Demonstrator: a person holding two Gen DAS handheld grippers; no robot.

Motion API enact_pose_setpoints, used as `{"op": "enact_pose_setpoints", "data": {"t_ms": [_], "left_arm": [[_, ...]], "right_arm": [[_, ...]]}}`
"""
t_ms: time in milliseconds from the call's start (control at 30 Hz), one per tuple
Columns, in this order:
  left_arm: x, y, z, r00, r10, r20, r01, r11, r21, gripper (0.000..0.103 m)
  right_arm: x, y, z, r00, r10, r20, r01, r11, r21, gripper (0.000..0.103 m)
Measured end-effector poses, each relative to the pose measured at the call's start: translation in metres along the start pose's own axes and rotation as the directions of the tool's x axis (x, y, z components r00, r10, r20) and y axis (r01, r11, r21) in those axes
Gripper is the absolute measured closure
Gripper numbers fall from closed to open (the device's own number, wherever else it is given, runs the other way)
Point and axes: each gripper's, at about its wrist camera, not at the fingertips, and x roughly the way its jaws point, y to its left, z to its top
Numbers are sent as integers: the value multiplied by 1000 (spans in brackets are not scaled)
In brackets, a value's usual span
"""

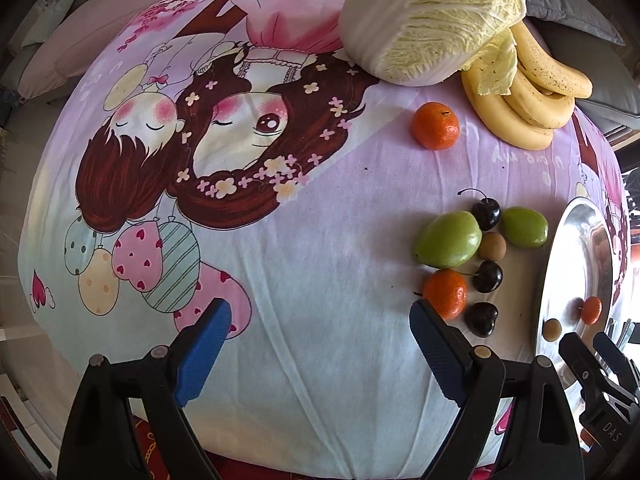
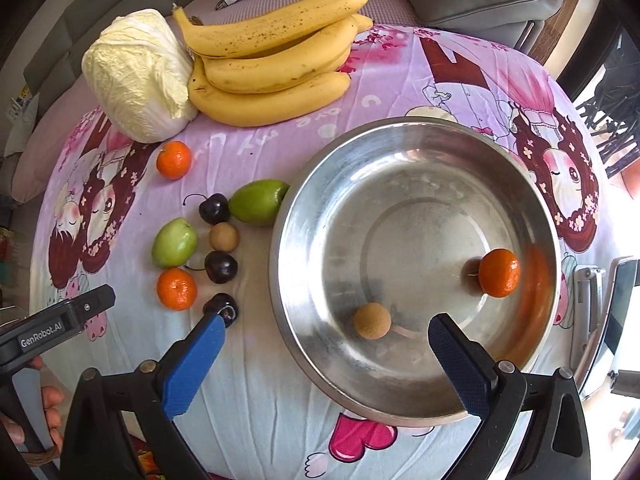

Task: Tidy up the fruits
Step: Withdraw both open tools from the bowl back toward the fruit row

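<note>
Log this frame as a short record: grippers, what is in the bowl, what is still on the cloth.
left gripper: open, empty
right gripper: open, empty, over the bowl's near rim
steel bowl: holds one tangerine and one longan
loose on cloth: two tangerines, two green fruits, three cherries, one longan
far edge: bananas, cabbage

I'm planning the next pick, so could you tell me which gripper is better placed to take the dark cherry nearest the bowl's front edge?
Probably the left gripper: it hangs open with its right finger close to that cherry. The right gripper is open over the steel bowl.
</note>
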Motion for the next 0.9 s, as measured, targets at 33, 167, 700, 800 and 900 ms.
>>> {"op": "enact_pose_setpoints", "data": {"t_ms": [33,167,700,800,900], "left_arm": [[0,7,-1,1000,-3,-1,3,1000,-5,12],[-2,37,-4,1000,-4,10,4,1000,-18,4],[10,150,-44,997,-74,18,75,995,-68,4],[11,159,-41,995,-98,22,99,993,-68,4],[12,162,-33,994,-107,34,109,993,-49,4]], "right_arm": [[1,5,-1,1000,1,-3,-1,1000,1,0],[4,24,-5,1000,15,-1,-15,1000,-9,0],[14,86,-22,990,138,-33,-140,987,-74,0],[16,88,-20,983,180,-42,-183,981,-61,0],[18,89,-16,978,204,-36,-206,977,-57,0]]}}
